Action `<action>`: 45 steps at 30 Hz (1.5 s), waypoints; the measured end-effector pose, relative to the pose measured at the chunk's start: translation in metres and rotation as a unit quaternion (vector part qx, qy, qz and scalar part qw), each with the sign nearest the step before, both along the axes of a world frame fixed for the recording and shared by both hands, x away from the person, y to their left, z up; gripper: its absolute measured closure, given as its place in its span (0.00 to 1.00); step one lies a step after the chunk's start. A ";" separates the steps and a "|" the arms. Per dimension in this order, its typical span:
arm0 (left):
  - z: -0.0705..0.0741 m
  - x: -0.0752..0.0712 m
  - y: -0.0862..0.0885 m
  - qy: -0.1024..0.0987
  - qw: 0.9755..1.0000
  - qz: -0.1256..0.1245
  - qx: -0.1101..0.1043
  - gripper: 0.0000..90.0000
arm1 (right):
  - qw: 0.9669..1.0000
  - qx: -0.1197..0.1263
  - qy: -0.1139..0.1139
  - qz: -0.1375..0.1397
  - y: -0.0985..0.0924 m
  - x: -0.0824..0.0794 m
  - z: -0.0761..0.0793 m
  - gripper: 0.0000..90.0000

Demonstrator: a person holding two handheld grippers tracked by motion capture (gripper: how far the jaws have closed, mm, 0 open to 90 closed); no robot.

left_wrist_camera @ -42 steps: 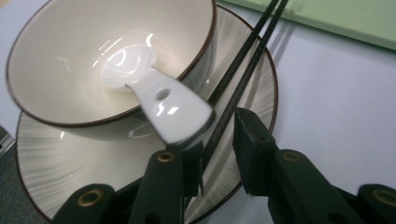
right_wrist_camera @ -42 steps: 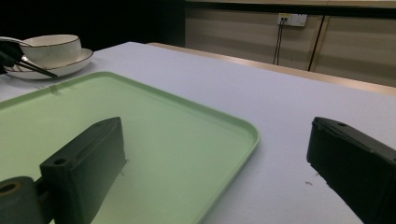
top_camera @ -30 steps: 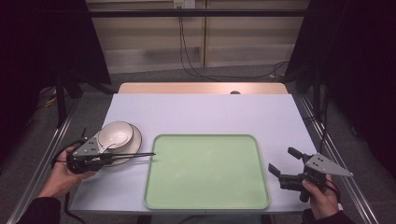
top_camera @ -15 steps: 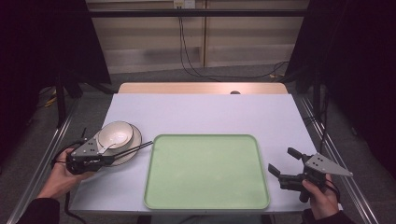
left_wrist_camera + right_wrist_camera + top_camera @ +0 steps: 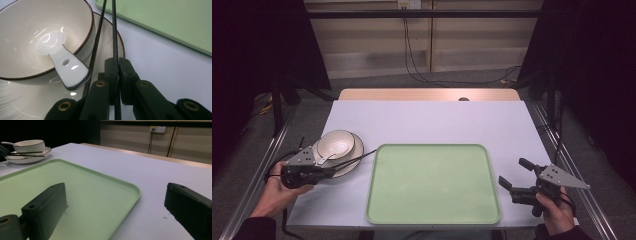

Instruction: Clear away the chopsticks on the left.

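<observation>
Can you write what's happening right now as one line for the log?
left gripper: shut on chopsticks | beside bowl with spoon on plate | right gripper: open, by tray

The left gripper (image 5: 117,72) has its two black jaws clamped together on one black chopstick (image 5: 114,37). A second chopstick (image 5: 96,45) runs just left of the jaws, outside them, and rests across the plate (image 5: 110,37). A brown-rimmed bowl (image 5: 37,27) stands on the plate and holds a white ceramic spoon (image 5: 62,62). A green tray (image 5: 170,22) lies at upper right on the white table (image 5: 162,67).
</observation>
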State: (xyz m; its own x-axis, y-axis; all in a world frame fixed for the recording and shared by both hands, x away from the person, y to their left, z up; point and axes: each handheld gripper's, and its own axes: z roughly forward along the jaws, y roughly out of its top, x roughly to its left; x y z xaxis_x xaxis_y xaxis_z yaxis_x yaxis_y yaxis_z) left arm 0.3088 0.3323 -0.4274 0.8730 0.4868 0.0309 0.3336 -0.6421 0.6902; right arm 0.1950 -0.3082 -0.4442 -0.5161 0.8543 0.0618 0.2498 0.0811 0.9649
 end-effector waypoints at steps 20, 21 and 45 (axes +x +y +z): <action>0.024 -0.032 -0.015 0.073 0.986 0.107 -0.107 0.96 | 1.000 0.006 -0.002 0.000 0.000 0.000 0.001 0.04; 0.023 -0.034 -0.016 0.072 0.985 0.108 -0.114 0.96 | 1.000 0.007 -0.002 0.000 -0.001 0.000 0.001 0.04; 0.011 -0.055 -0.082 0.080 0.957 0.255 -0.111 0.96 | 1.000 0.001 -0.008 -0.003 -0.001 -0.001 0.002 0.04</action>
